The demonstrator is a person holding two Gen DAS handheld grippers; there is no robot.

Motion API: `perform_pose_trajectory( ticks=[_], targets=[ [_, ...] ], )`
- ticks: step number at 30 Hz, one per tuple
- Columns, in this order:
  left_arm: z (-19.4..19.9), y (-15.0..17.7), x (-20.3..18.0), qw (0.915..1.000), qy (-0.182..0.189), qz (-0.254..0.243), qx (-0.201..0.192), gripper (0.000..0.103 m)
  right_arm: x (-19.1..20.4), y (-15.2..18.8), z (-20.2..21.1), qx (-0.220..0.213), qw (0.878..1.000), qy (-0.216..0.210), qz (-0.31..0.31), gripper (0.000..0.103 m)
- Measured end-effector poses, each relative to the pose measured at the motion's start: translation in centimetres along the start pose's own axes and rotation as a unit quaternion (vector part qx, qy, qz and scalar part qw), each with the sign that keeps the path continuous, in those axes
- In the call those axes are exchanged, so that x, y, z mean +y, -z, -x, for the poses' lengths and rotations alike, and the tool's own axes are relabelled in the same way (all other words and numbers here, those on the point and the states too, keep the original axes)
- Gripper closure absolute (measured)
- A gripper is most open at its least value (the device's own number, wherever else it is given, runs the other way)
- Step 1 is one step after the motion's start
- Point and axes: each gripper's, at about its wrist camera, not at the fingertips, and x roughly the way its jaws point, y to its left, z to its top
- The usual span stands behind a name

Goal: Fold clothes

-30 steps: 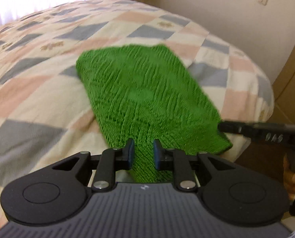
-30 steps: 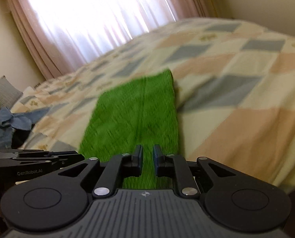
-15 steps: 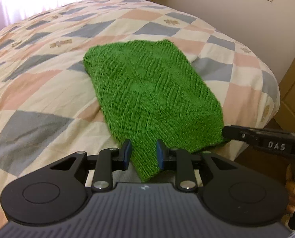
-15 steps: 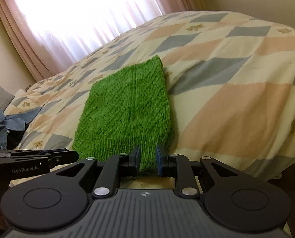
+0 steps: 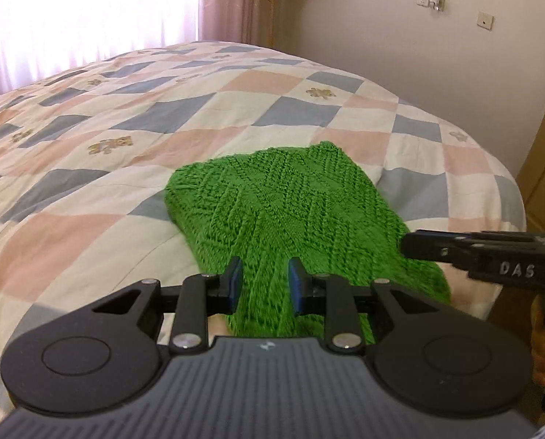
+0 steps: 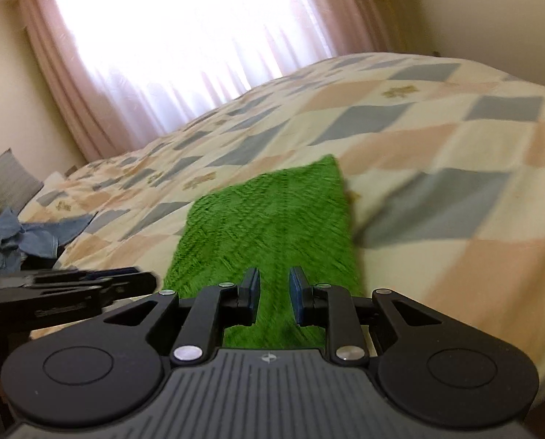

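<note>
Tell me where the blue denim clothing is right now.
The blue denim clothing shows only in the right wrist view, bunched at the far left edge of the quilted bed, below the grey pillow and left of the green knit.

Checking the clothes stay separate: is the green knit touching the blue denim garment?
Apart. The right wrist view shows a stretch of bare quilt between the green knit and the denim.

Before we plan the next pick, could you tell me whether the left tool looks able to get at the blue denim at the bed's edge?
Probably yes, once freed: the left tool has the green knit between its pads now, but nothing visible blocks the way to the denim, which lies on its side of the bed.
</note>
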Motion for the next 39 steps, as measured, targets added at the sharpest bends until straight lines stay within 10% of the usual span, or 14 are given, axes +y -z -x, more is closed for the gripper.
perform_pose_trajectory(
  ticks=[12, 21, 31, 39],
  targets=[
    [-1.9, -0.4, 1.8, 0.9999, 0.000, 0.012, 0.004, 0.081, -1.0, 0.0, -5.7, 0.088, 0.995, -0.001, 0.046, 0.085],
    [-6.5, -7.2, 4.1, 0.9991, -0.032, -0.017, -0.025, 0.081, -2.2, -8.6, -8.9, -0.004, 0.998, 0.007, 0.069, 0.084],
    [-12.6, -5.8, 5.2, 0.9977, -0.055, -0.036, 0.020, 0.080, -5.5, -8.1, -17.8, 0.054, 0.991, 0.047, 0.114, 0.093],
    [-4.6, -5.5, 4.5, 0.9989, -0.021, -0.008, -0.040, 0.081, -6.9, -8.2, -9.6, -0.016, 0.999, 0.012, 0.025, 0.083]
  ],
)
